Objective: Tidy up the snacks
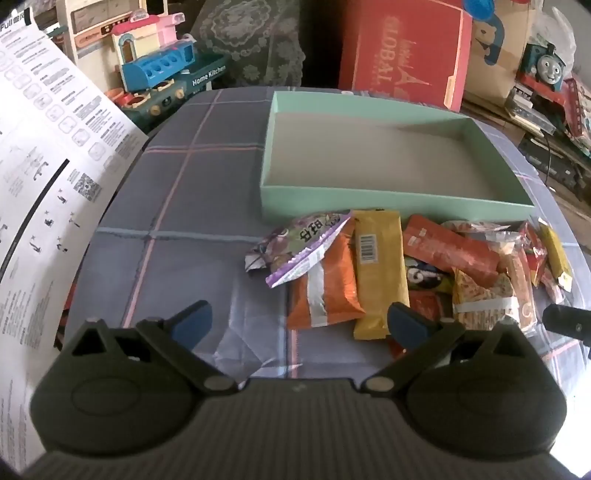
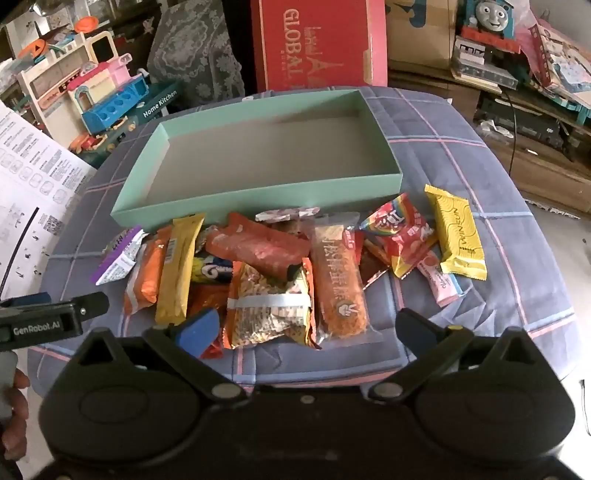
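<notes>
A pale green box (image 1: 391,201) (image 2: 258,205) stands open and empty on the checked cloth. In front of it lies a heap of snack packets: a purple packet (image 1: 306,245) (image 2: 120,258), an orange packet (image 1: 325,288), a long yellow bar (image 1: 380,273) (image 2: 177,266), a red-orange packet (image 1: 450,247) (image 2: 258,247), a noodle-like snack bag (image 2: 269,306) and a yellow wafer packet (image 2: 456,232). My left gripper (image 1: 301,319) is open and empty, just before the heap's left end. My right gripper (image 2: 306,326) is open and empty, over the heap's near edge.
A printed paper sheet (image 1: 40,177) hangs at the left. Toys (image 1: 155,70) and a red carton (image 1: 406,51) stand behind the table (image 1: 177,192). A Thomas train toy (image 2: 487,18) and clutter fill the right. The left gripper's side shows in the right wrist view (image 2: 48,321).
</notes>
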Motion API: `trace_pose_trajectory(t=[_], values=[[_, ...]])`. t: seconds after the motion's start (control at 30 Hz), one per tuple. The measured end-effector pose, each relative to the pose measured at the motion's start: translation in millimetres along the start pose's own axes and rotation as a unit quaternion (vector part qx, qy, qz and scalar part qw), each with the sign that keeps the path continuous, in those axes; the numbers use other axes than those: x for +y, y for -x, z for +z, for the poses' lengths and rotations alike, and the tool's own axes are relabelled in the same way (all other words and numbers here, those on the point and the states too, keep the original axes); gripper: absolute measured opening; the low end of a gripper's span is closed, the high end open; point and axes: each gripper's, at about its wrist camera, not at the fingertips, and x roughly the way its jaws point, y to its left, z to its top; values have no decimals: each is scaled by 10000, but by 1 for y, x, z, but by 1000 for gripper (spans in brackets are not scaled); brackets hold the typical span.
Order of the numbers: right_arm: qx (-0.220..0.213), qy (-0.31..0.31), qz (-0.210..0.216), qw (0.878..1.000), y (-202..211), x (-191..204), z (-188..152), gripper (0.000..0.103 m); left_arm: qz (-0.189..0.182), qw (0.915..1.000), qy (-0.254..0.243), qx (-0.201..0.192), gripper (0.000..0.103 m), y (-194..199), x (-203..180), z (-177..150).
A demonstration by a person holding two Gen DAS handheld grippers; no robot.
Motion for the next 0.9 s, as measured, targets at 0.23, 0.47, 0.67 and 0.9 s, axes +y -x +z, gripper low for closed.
trace_pose_trajectory(t=[0.23,0.47,0.67,0.9], values=[[55,-73,219,9997,-1,-1,-3,103,35,10000,-4,55,103,-3,-1,-1],[105,-117,244,9996,-2,-2,-2,103,61,9999,-42,87,103,-6,-3,-2],[135,-178,358,9991,-3,-4,-3,103,78,9999,2,96,103,-8,1,-3],[227,-220,573,9979,-6,-1,-6,103,242,9991,278,219,103,-26,21,1]])
